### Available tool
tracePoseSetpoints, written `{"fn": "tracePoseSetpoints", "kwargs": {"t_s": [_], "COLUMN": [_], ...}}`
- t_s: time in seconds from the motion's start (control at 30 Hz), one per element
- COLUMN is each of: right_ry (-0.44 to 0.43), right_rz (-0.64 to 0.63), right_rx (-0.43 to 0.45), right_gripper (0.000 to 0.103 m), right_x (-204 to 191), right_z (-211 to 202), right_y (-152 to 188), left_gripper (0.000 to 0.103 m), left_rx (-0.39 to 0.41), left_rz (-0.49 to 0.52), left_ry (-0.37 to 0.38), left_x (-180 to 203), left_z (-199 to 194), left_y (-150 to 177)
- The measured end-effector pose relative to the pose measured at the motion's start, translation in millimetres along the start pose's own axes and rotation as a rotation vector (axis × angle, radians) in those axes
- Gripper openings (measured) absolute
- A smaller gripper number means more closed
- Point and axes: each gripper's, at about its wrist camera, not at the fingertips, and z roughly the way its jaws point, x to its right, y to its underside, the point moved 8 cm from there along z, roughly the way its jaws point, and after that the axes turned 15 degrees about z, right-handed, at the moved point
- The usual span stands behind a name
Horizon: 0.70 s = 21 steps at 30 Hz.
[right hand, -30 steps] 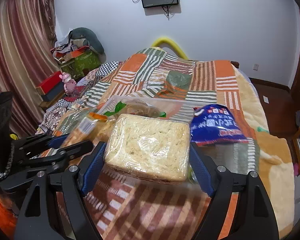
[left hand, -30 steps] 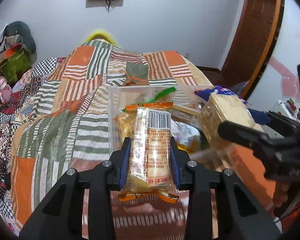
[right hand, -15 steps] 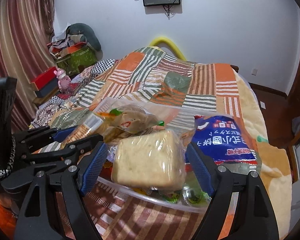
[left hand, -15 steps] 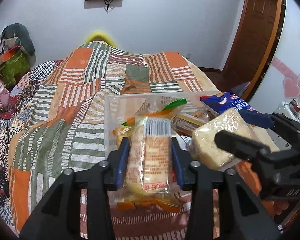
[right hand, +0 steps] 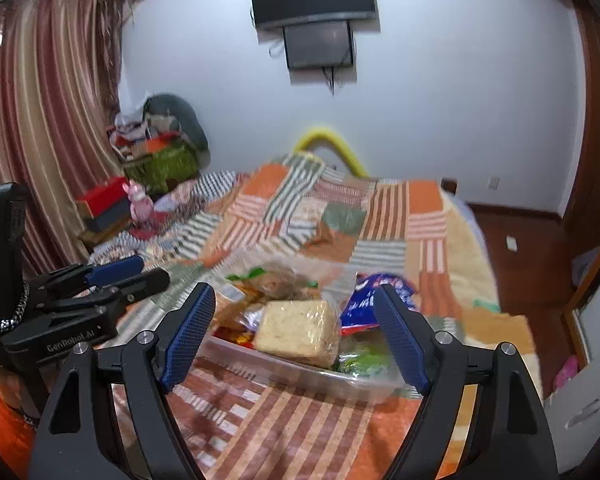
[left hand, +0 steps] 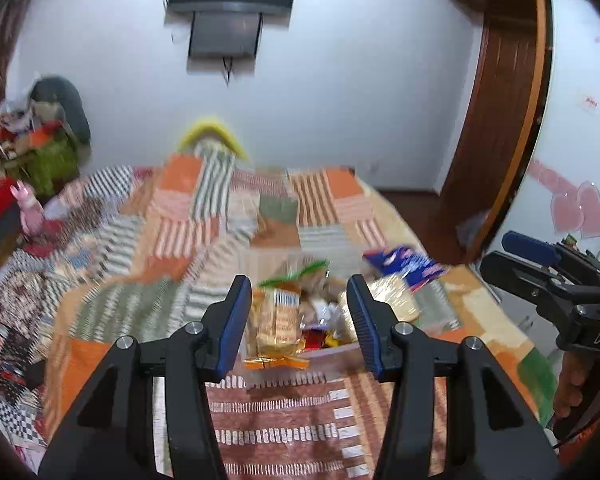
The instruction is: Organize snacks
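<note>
Clear snack bin (right hand: 300, 372) below both tools; left tool (left hand: 298, 320) opening, right tool (right hand: 296, 334) released

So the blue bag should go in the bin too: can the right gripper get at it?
Probably yes: the right gripper is open and empty, and the blue bag lies exposed at the clear bin's far edge.

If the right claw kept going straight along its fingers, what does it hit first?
Most likely the wrapped noodle block lying on top in the clear snack bin; it sits centred ahead of the open right claw. Depth is unclear.
</note>
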Motion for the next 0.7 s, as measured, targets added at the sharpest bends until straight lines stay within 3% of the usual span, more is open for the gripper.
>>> {"fn": "tracePoseSetpoints", "kwargs": {"t_s": [0.23,0.4,0.57,0.7], "right_ry": [-0.018,-0.012,-0.001,0.004], "right_rz": [-0.014,-0.026,-0.022,-0.016], "right_rx": [0.119,0.162,0.194,0.209], "right_gripper": [0.079,0.080,0.090,0.096], "right_x": [-18,-24,-25,-24], "right_z": [-66,-92,-105,-109], "right_y": [-10,-3,4,6], "left_gripper": [0.051,0.062,0.071,0.086], "left_rx": [0.128,0.203,0.235,0.247], "left_rz": [0.014,0.026,0.032,0.042], "left_ry": [-0.034,-0.062,-0.084,-0.099], "left_x": [17,28,36,44], "left_z": [-78,-122,-142,-149], "left_y": [-26,-33,-32,-29]}}
